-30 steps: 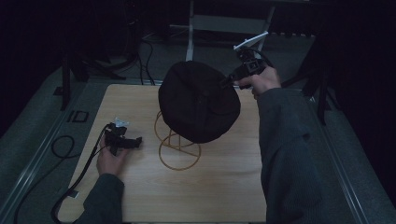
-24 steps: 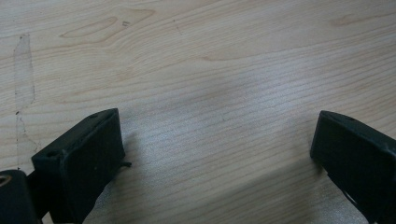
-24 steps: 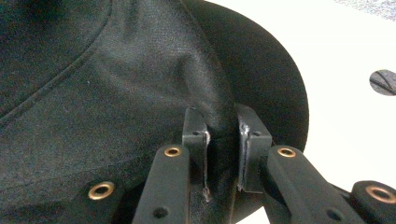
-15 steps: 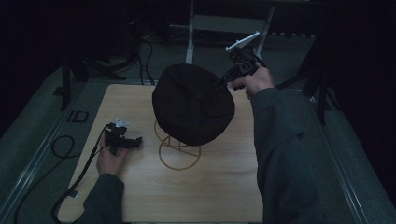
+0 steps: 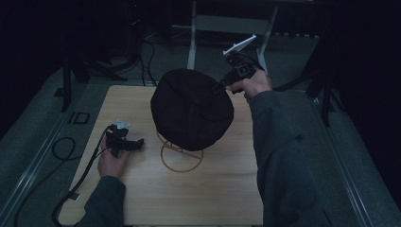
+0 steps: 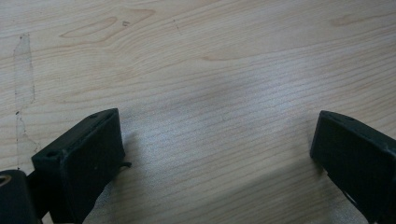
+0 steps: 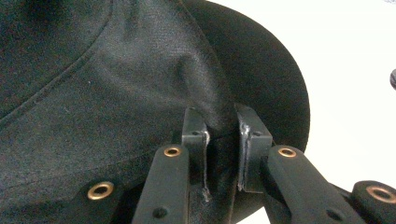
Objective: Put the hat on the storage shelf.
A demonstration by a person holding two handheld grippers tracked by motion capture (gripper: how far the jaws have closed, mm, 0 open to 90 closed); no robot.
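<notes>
Table: pale wooden table [image 5: 222, 189], dark room.
Right gripper [image 7: 220, 140]: jaws pinch black hat [image 5: 191, 108] fabric; lift slowly, straight off wire stand [image 5: 181, 156].
Left gripper [image 6: 219, 154]: jaws apart, empty.

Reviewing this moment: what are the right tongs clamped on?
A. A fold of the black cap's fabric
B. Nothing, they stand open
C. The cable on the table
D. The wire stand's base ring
A: in the right gripper view the right tongs pinch a fold of the black cap, which the high view shows over the wire stand.
</notes>
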